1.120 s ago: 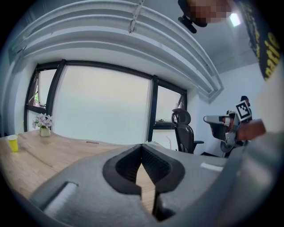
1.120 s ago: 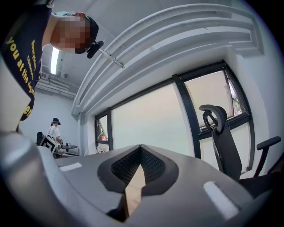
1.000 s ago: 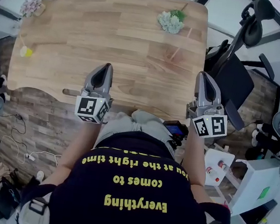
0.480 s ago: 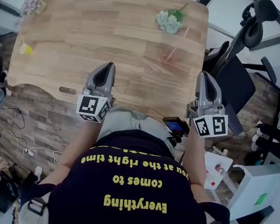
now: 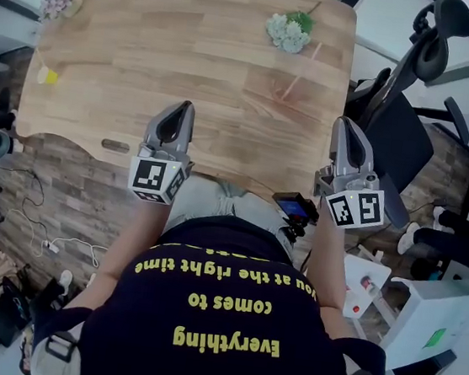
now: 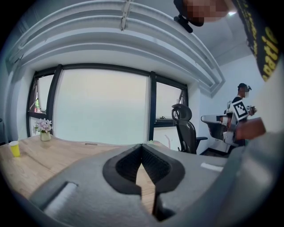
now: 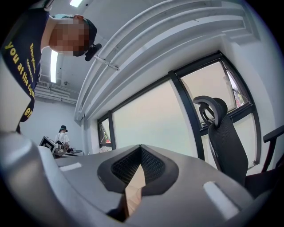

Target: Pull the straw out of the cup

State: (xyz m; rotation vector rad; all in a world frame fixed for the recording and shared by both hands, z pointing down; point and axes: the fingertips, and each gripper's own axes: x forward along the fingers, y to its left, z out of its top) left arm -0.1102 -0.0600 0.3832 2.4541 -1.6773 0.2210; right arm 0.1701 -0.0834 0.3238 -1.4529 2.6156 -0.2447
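Left claw (image 5: 181, 110) (image 6: 142, 146): jaws together at the tips, nothing between them; over the near edge of the table (image 5: 149, 53).
Right claw (image 5: 345, 124) (image 7: 140, 147): jaws together, nothing between them; at the table's near right corner.
Claws counted: two, one marker cube on each.
Straw (image 5: 303, 66): one, pink, leaning in the cup on the far right part of the table, well apart from both claws.
Cup (image 5: 285, 93): one, clear, faint against the wood and hard to make out.
Flowers: two bunches, one (image 5: 288, 33) just beyond the straw, one (image 5: 57, 4) at the far left corner.
Yellow cup (image 5: 49, 76): one, small, at the left edge.
Chair (image 5: 400, 118): one black one right of the table.
Hidden: in the left gripper view only the straw's top shows above the claw's body, which covers the cup.
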